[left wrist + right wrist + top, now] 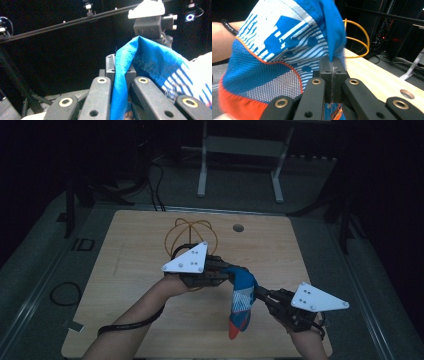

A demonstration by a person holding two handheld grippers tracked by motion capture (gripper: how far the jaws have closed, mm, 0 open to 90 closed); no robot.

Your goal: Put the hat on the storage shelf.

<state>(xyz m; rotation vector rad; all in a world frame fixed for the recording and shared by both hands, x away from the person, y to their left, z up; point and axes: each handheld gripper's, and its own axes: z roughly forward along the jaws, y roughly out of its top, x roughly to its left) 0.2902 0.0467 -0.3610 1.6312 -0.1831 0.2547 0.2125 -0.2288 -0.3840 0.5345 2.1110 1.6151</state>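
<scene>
Both the left gripper [225, 268] and the right gripper [261, 293] had their jaws clamped on a blue sock [242, 296] — held up above the table [130, 245] between them — near a yellow wire ball [191, 234].

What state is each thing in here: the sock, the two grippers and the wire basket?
Sock: lifted off the table, hanging, pinched at its blue edge by both grippers.
Left gripper: shut on the sock.
Right gripper: shut on the sock.
Wire basket: upright on the table, untouched.
</scene>
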